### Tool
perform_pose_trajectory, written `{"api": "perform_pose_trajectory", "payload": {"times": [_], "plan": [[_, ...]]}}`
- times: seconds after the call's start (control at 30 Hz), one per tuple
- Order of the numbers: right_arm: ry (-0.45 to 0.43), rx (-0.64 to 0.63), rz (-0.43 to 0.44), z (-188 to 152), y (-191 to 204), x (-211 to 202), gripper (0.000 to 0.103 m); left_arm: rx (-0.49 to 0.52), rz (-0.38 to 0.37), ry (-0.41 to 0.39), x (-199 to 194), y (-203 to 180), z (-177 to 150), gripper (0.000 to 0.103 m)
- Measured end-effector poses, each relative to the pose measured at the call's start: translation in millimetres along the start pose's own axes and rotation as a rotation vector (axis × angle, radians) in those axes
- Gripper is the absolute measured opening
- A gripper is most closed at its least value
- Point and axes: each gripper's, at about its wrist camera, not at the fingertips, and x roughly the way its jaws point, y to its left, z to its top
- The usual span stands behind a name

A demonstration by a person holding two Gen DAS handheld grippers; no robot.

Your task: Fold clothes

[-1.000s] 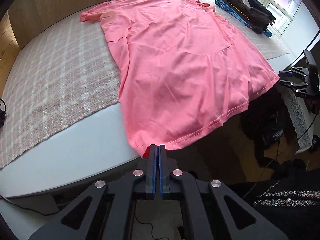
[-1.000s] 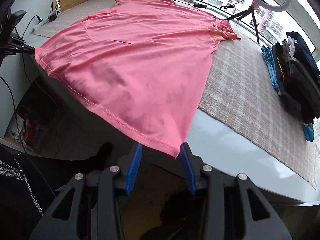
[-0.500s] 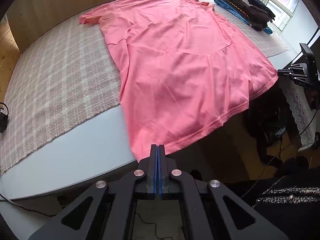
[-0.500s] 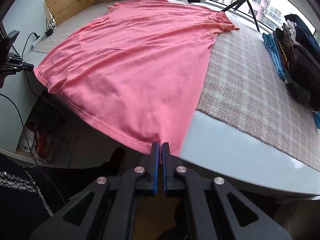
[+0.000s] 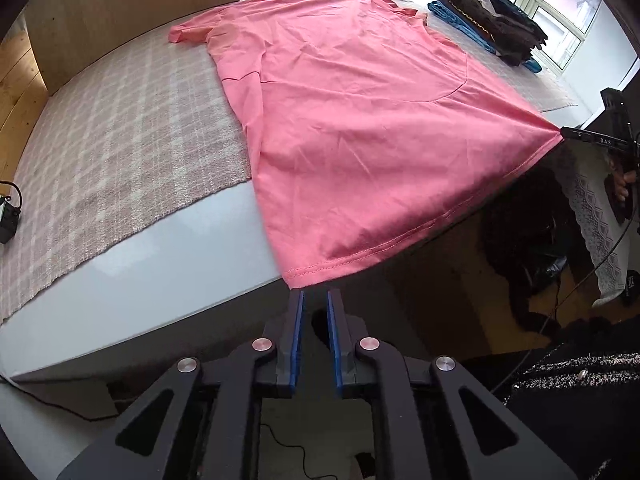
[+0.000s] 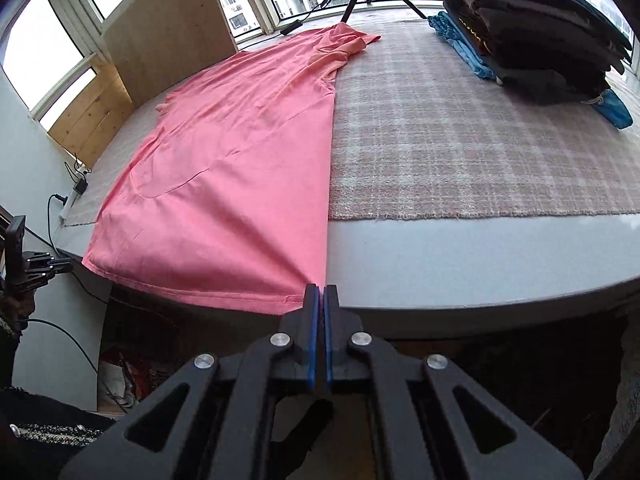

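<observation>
The left gripper (image 5: 314, 300) has let go of its hem corner, fingers opening with nothing between them, while the right gripper (image 6: 321, 296) now pinches the other corner of the pink T-shirt (image 5: 360, 120). The shirt lies spread across the surface, hem overhanging the near edge. Keep the hem taut and regrip the left corner squarely before folding.

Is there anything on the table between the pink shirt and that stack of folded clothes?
Only the plaid mat. In the right wrist view, it lies bare between the pink shirt and the stack of folded clothes.
</observation>
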Motion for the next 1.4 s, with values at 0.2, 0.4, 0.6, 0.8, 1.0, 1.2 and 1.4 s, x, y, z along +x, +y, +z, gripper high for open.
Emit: {"api": "perform_pose_trajectory", "payload": {"times": [0.2, 0.4, 0.6, 0.8, 1.0, 1.2, 1.4], "plan": [[-0.001, 0.0, -0.002, 5, -4, -6, 0.002, -0.072, -0.001, -0.023, 2, 9, 6, 0.033], [0.0, 0.01, 0.006, 7, -8, -4, 0.002, -0.091, 0.032, 0.04, 30, 10, 19, 0.011], [-0.04, -0.003, 0.036, 14, 3, -21, 0.002, -0.036, 0.113, 0.018, 1, -1, 26, 0.001], [0.001, 0.039, -0.013, 8, -13, -23, 0.002, 0.019, 0.127, 0.075, 3, -10, 18, 0.006], [0.126, -0.029, -0.085, 4, -3, 9, 0.002, 0.04, 0.11, 0.121, 18, -7, 27, 0.015], [0.234, 0.008, -0.081, 21, -17, -15, 0.006, 0.018, 0.125, 0.041, -20, 35, 89, 0.02], [-0.021, 0.084, -0.089, 129, -7, -46, 0.036, -0.009, 0.166, -0.064, -12, 91, 211, 0.022]]}}
